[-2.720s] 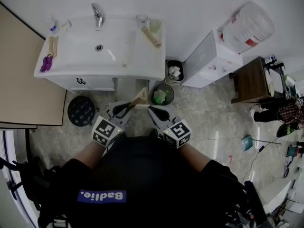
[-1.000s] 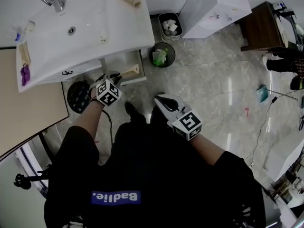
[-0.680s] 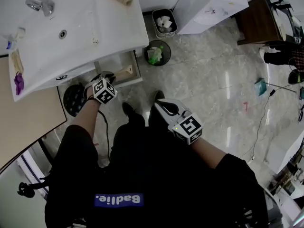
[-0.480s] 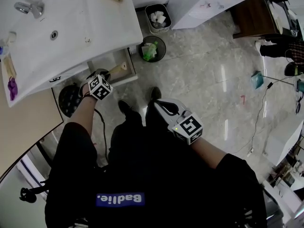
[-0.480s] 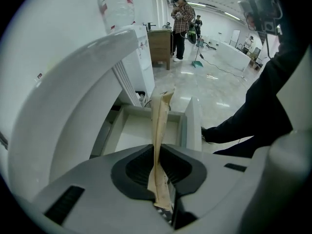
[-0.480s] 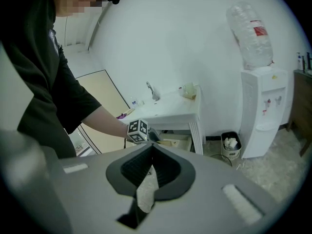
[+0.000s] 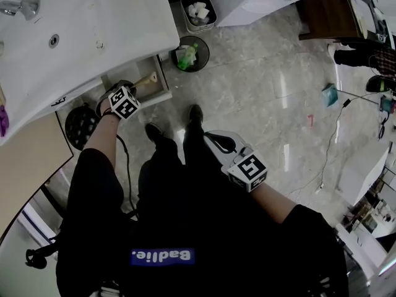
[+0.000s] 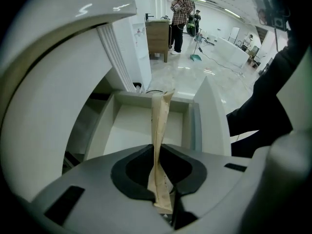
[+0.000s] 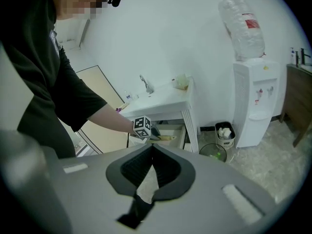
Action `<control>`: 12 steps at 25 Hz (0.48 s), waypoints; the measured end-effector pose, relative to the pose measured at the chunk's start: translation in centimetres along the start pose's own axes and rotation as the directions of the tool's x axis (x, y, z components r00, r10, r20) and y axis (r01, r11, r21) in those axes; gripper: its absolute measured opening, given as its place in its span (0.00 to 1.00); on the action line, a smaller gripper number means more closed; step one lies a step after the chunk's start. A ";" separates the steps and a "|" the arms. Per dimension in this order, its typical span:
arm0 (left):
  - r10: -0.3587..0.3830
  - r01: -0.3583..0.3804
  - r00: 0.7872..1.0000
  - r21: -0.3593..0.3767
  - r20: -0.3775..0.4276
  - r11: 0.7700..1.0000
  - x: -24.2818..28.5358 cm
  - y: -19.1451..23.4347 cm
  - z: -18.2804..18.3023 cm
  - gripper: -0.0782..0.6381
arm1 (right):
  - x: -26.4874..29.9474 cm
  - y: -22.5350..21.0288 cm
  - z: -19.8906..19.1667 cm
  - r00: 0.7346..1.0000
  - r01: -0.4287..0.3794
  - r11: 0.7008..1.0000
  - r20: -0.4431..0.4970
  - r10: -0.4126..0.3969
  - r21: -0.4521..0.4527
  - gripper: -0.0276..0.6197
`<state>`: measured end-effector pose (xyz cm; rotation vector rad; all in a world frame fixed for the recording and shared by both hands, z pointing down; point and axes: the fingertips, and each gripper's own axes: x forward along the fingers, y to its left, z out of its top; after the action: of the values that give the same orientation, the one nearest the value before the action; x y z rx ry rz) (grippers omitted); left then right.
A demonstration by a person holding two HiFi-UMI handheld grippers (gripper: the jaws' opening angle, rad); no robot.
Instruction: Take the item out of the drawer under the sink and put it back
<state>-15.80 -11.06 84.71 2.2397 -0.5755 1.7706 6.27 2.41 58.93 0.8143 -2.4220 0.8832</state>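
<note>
My left tool is clamped on the near end of the long tan paper packet, which reaches out over the open drawer beneath the sink. My right tool hangs well apart from it, jaws together on nothing

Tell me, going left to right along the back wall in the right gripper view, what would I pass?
Tap → pale green cup → small waste bin → water dispenser → wooden cabinet.
</note>
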 end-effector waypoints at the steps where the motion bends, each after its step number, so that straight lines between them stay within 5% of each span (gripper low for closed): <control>1: -0.003 0.003 1.000 0.006 -0.010 1.000 0.5 0.1 0.0 0.18 | -0.1 -0.3 -0.3 1.000 0.007 1.000 -0.004 -0.007 0.005 0.05; 12: -0.035 0.037 0.996 0.025 -0.078 0.999 4.3 0.3 0.2 0.18 | -1.8 -2.7 -1.7 0.997 0.079 0.996 -0.015 -0.078 0.048 0.05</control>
<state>-14.92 -12.14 88.81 2.1735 -0.4961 1.8480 9.65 2.56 60.24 0.9125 -2.3485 0.9170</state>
